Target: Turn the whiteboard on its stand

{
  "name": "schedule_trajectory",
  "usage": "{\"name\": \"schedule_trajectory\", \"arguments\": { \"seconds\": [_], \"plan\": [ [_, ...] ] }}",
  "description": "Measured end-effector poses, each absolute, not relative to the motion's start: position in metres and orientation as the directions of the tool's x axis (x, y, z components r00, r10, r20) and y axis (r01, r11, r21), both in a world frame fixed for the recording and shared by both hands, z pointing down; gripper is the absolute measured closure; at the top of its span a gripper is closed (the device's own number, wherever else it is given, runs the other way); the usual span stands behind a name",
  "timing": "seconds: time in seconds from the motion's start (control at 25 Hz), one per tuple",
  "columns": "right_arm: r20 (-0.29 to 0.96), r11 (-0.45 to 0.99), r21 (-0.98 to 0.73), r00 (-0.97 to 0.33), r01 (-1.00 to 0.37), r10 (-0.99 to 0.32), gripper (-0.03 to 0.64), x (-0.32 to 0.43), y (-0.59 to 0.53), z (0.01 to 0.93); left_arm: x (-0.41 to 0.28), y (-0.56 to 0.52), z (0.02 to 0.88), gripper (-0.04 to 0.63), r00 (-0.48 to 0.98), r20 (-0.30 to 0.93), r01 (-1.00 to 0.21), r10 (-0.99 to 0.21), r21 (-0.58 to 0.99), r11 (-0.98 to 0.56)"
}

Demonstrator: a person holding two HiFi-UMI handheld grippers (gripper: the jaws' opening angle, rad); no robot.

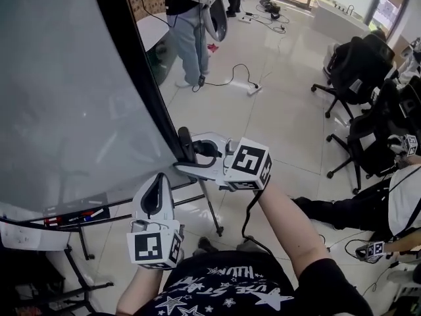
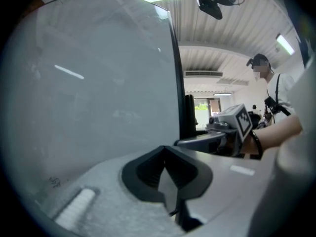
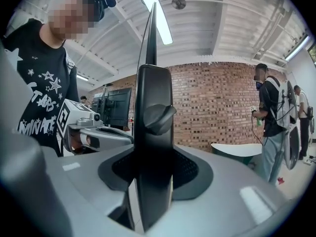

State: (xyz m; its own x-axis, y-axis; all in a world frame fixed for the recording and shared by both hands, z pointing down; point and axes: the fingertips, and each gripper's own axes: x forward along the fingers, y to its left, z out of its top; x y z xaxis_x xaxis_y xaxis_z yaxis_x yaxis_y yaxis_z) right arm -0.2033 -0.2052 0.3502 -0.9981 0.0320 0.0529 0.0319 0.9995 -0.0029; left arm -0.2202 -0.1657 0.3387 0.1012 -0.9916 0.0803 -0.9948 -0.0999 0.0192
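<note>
The whiteboard fills the head view from 9 to 12 o'clock, its grey face tilted and its black edge running down toward the middle. At the foot of that edge the right gripper has its fingers clamped on the black side post, just below a round knob – in the right gripper view the post stands upright between the pads and the board shows edge-on above it. The left gripper sits at 7 o'clock beside the board's lower edge, its fingers together with nothing between them; whether they touch the board I cannot tell. Along that lower edge runs a pen ledge with red and blue items on it.

Under the grippers the stand legs splay across the tiled floor, close to the wearer's feet. At 12 o'clock a standing person is near the board's far edge, and a cable with a power strip lies on the floor just beyond. Black office chairs crowd 2 to 3 o'clock, well apart from the board, and a seated person is at the edge at 4 o'clock. The right gripper view also takes in a brick wall behind.
</note>
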Motion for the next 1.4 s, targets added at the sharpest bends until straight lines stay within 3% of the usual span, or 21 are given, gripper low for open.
{"name": "schedule_trajectory", "arguments": {
  "seconds": [0.44,1.4],
  "plan": [
    [0.043,1.0,-0.002,-0.999,0.016,0.016,0.443,-0.18,-0.192,0.35,-0.205,-0.156,0.335,0.592,0.047,0.083,-0.999,-0.995,-0.009,-0.048],
    [0.05,1.0,0.003,-0.999,-0.001,-0.001,0.442,-0.128,-0.171,0.352,-0.174,-0.126,0.346,0.592,0.082,0.093,-0.997,-0.992,0.01,-0.081]
  ]
}}
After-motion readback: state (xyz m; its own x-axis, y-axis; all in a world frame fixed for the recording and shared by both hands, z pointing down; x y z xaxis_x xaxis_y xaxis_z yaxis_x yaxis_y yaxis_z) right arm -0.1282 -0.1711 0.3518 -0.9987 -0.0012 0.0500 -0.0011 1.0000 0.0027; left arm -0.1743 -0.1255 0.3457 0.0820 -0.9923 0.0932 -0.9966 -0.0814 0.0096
